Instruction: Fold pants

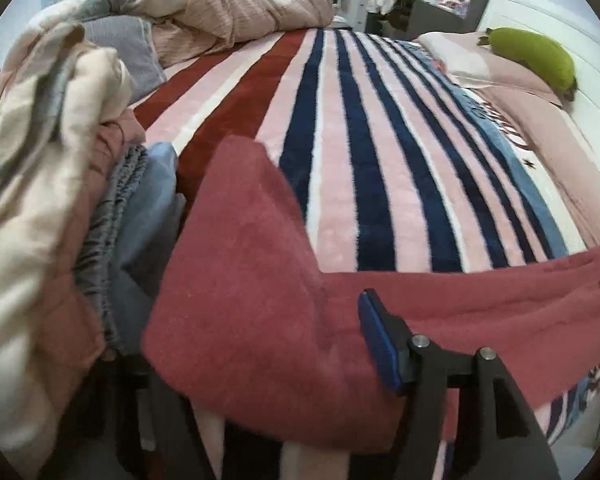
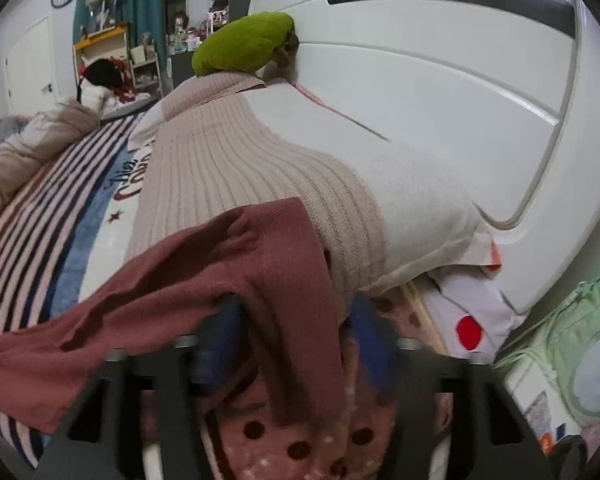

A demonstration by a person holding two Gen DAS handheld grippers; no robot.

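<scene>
pants [image 2: 204,280] | draped between right tool [image 2: 296,320] fingers | unpinched

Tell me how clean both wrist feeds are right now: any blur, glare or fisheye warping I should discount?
Left wrist view: the clothes pile at the left edge is motion-smeared, the striped blanket sharper but with stripes bowed by the lens. Right wrist view: the gripper fingers and the red pants near them are soft, the white headboard bulges heavily, and light is even, with no strong glare.
</scene>
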